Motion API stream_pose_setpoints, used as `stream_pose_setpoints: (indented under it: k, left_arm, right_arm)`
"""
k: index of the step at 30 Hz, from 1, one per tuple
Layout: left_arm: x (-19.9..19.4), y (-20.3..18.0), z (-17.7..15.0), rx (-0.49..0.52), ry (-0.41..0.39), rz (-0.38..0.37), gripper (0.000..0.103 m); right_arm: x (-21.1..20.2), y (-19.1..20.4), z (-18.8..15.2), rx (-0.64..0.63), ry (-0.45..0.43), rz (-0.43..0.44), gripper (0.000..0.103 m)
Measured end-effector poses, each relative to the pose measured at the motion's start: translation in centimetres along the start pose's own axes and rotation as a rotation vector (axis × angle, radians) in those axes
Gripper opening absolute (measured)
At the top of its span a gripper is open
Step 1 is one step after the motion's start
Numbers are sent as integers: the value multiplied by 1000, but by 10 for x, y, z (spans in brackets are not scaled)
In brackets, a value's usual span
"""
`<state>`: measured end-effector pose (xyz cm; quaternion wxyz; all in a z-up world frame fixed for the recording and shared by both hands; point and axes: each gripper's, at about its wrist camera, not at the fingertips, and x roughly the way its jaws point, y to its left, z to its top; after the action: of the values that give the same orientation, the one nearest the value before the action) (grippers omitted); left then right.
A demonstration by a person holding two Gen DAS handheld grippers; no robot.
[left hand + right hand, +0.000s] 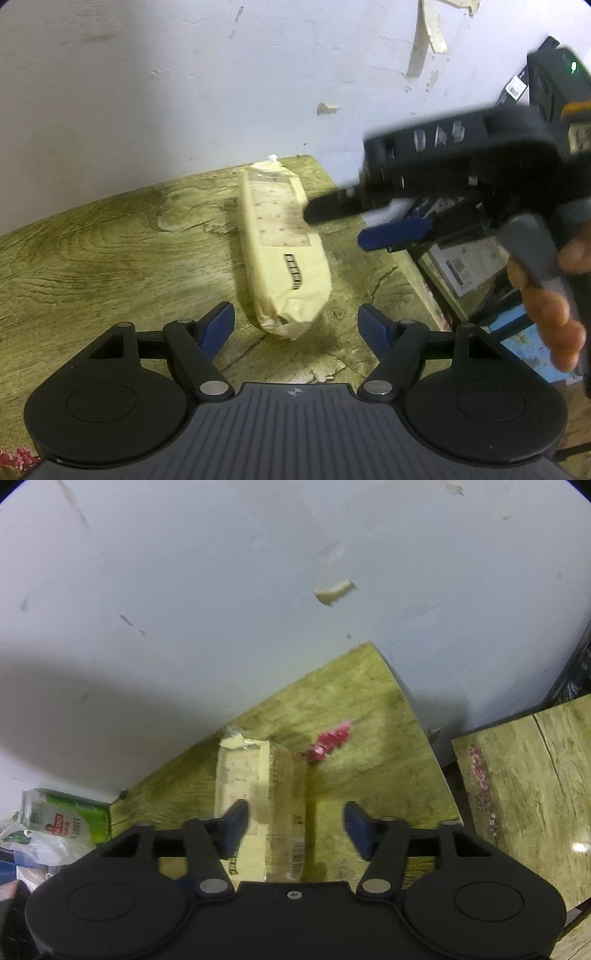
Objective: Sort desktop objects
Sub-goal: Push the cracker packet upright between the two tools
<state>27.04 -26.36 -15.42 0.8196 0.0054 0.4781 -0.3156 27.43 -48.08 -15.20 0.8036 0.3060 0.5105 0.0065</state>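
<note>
From the left wrist view, the left claw (295,325) stands open just short of the near end of the cream packet (284,251), which lies lengthwise on the wooden surface (92,251). The right claw (340,225) hangs open and empty above the packet's right side. The surface's right edge is near; the left is roomy.

From the right wrist view, the right claw (295,827) is open above the packet (258,794), gripping nothing. Best lift clear, away from the wall (184,590) behind.
</note>
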Motion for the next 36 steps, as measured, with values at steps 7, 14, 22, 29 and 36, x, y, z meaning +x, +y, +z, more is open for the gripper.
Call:
stream_pose_setpoints:
  k: [7,14,22,29,36]
  left_arm:
    - [2,-5,-1,17,-1,-13,75]
    - [0,-11,-3,49,-9,-24,74]
    - [0,-11,-5,72,-4,-23,75]
    - [2,-6,-7,71,10,-8,75]
    - [2,-3,-8,72,15,-3,75]
  right_arm:
    - [10,49,7,-177,20,-63,81]
    - [37,83,6,-331,110,-186,80]
    - [47,84,6,-396,163,-260,57]
    - [50,85,6,-403,146,-247,55]
    - [50,80,4,-388,148,-199,54]
